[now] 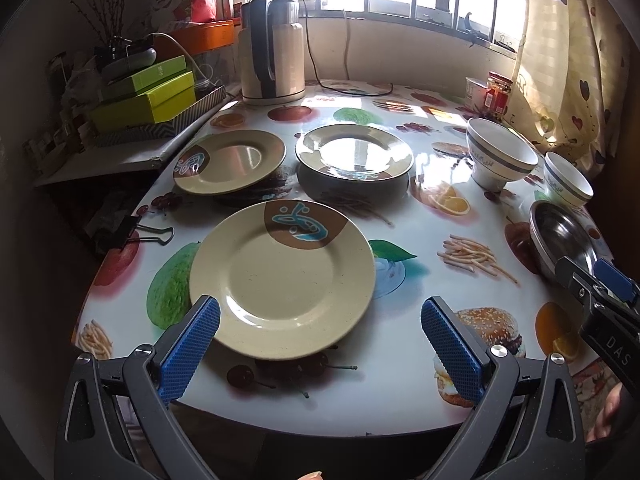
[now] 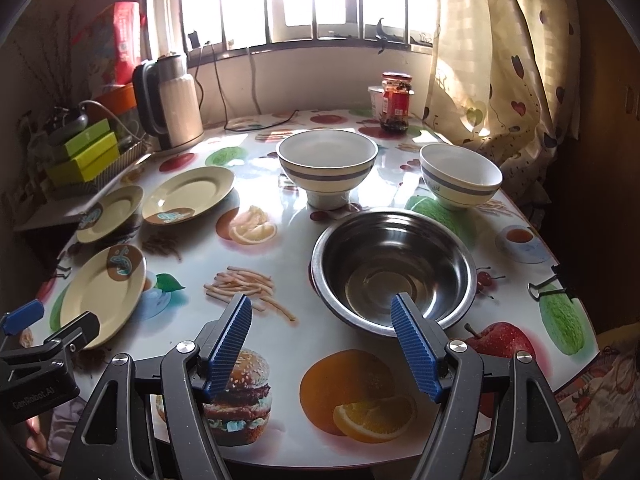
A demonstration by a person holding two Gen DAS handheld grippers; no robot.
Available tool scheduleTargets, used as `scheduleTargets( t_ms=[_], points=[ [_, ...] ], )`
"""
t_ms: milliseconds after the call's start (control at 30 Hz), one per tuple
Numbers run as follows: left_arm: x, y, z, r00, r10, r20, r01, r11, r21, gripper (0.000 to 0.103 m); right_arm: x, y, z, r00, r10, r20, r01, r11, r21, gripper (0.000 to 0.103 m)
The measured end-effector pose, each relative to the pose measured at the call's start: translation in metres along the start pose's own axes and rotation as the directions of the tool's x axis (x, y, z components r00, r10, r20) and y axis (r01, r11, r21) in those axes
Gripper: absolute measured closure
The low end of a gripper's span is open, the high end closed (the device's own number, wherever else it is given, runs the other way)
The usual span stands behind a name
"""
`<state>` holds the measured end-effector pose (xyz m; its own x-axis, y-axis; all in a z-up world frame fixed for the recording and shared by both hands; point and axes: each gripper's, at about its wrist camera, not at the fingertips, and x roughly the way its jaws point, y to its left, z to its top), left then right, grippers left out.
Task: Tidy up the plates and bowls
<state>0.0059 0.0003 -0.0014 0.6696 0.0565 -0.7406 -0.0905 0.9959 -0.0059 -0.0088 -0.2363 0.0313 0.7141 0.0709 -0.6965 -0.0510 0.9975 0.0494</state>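
Three plates and three bowls (one steel) lay unstacked across the table; both claws, left and right, hung apart, empty; sorting remained undone.

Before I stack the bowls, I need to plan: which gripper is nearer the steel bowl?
Right. The right gripper hangs open at the steel bowl's near rim, one finger over it. The left gripper sits open at the nearest plate, well aside.

Black-framed left claw and right claw, blue ribbed pads, silver pivot screws.
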Motion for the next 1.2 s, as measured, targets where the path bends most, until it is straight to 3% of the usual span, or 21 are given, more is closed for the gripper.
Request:
scheduleTargets(
  t_ms=[1200],
  points=[
    [0.0007,-0.0001,0.0011,1.0,0.001,-0.005,-0.001,1.0,-0.006,0.002,0.0058,0.0036,0.0001,1.0,0.014,-0.006,-0.014,1.0,-0.004,0.03]
  ],
)
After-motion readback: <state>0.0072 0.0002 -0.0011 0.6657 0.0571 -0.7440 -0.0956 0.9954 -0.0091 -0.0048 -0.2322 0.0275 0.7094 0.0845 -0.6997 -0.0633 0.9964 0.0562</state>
